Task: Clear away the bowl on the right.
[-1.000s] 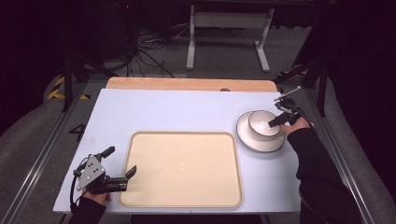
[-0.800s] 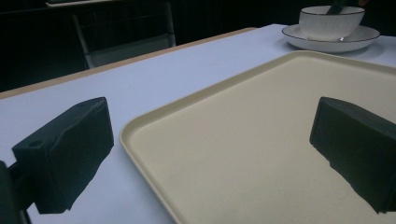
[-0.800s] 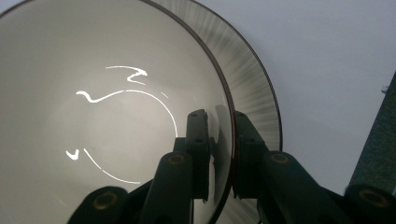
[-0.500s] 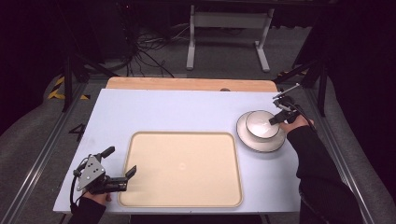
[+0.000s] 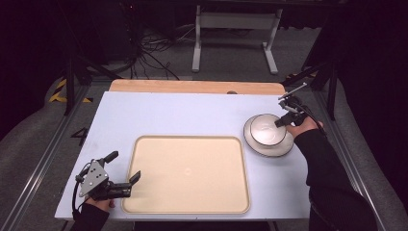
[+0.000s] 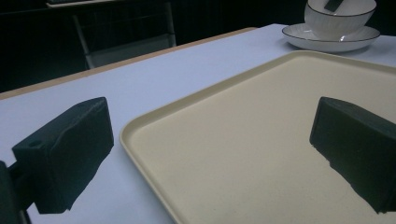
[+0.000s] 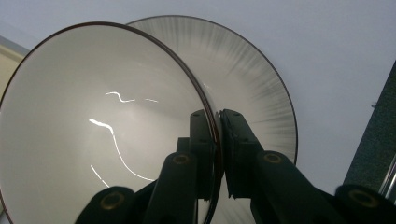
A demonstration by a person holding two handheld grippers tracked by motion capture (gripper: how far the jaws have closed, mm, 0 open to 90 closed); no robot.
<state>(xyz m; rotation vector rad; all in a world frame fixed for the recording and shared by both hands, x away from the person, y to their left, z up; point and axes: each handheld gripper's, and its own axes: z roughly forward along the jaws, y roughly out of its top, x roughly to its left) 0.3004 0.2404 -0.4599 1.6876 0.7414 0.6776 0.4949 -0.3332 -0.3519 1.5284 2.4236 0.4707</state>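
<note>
Fingers (image 7: 219, 154) of the right gripper (image 5: 284, 120) are clamped on the rim of the bowl (image 5: 266, 130), one inside the wall and one outside; they have just been closing, and the rim now sits pinched between them; a second ago the bowl sat square on the saucer (image 5: 284, 148), and now, in the right gripper view, it is tipped up with the saucer (image 7: 261, 79) showing behind its rim; whether its foot has cleared the saucer I cannot tell; I judge the grasp made and the lift under way, with the tray (image 5: 187, 173) the likely place to set it.

Left gripper (image 5: 115, 185) has its fingers (image 6: 70, 154) spread and holding nothing; they straddle the tray's near corner, one over the worktop (image 5: 168, 115) and one over the tray (image 6: 243, 140); this hand has kept its place since the earlier frames.

From the right fingers toward the left ones lies bare worktop, then the tray's raised lip, then a wide bare tray floor; the bowl must rise enough to clear that lip; just beyond the right fingers, on their far side from the tray, the worktop ends close by, so any swing should go trayward; a rim pinch on a smooth bowl could let it swing or slip.
</note>
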